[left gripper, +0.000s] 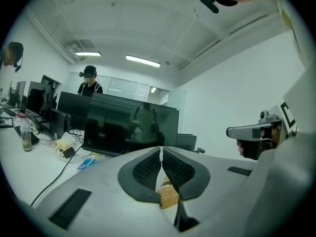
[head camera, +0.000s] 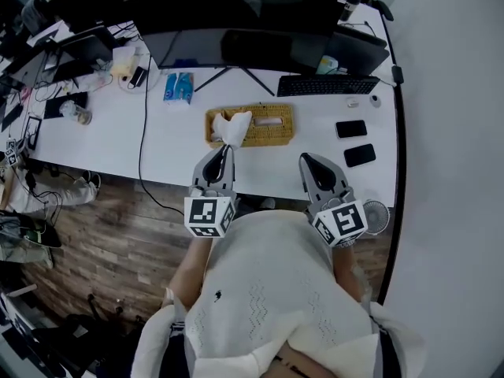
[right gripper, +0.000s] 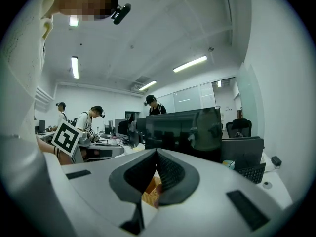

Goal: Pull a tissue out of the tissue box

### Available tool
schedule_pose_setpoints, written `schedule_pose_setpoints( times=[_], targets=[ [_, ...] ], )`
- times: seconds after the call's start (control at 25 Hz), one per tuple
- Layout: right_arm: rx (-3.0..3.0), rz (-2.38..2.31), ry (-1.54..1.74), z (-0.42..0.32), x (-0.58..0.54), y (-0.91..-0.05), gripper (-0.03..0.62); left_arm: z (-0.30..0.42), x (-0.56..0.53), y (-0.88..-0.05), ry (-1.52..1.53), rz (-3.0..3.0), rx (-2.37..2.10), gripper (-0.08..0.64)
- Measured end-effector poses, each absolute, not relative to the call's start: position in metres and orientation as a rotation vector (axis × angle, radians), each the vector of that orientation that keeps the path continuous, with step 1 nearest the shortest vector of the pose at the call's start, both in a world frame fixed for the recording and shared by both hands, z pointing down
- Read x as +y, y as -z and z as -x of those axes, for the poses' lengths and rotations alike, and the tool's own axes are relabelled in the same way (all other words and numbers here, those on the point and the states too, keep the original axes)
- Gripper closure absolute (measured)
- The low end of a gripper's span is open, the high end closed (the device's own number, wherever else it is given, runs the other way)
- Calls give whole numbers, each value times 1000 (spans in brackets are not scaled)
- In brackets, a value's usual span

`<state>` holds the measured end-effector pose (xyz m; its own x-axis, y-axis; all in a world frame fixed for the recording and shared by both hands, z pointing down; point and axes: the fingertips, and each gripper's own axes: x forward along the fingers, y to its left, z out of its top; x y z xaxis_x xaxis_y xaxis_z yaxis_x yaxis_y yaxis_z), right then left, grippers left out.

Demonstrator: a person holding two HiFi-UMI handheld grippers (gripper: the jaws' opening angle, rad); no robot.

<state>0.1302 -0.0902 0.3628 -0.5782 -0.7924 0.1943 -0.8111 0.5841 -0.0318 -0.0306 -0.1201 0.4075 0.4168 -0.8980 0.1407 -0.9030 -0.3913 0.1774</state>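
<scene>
Here, the tissue box (head camera: 268,124) lies on the white tabletop (head camera: 173,144) in front of the monitor (head camera: 236,22). Its long axis runs left to right, along the tabletop's near edge. It is a tan woven basket with a slot on top. A white, crumpled tissue (head camera: 233,126) rises from its left end, leaning toward the person. The left gripper (head camera: 227,146) has its fingers closed on the tissue's near edge, a thin white sliver showing between them. The right gripper (head camera: 303,157) hangs near the box's right end, apart from it, fingers together at the tips and empty.
</scene>
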Motion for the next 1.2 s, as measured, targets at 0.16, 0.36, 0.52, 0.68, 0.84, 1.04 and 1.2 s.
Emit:
schedule_pose_setpoints(
  times=[0.16,0.36,0.52,0.68,0.84,1.04,1.2],
  targets=[
    [-2678,-1379,-91,-133,-96,-338,592,27,-127,-385,15,-2473,-1584,541],
    [-2698,-1403,-62,-137,-102,-319,592,23,-132,-363,60,-2485,-1592,541],
    [-2807,-1452,-148,-144,-105,-299,592,19,-137,-345,87,-2514,-1593,541],
    [-2850,-1478,-178,-153,-102,-288,592,10,-134,-334,103,-2545,-1576,541],
    [-2826,-1469,-145,-157,-103,-289,592,1,-134,-328,139,-2554,-1536,541],
    [-2812,-1480,-143,-160,-105,-293,592,-5,-133,-329,141,-2569,-1513,541],
    [-2811,-1460,-137,-163,-100,-295,592,-10,-132,-330,145,-2577,-1495,541]
  ],
)
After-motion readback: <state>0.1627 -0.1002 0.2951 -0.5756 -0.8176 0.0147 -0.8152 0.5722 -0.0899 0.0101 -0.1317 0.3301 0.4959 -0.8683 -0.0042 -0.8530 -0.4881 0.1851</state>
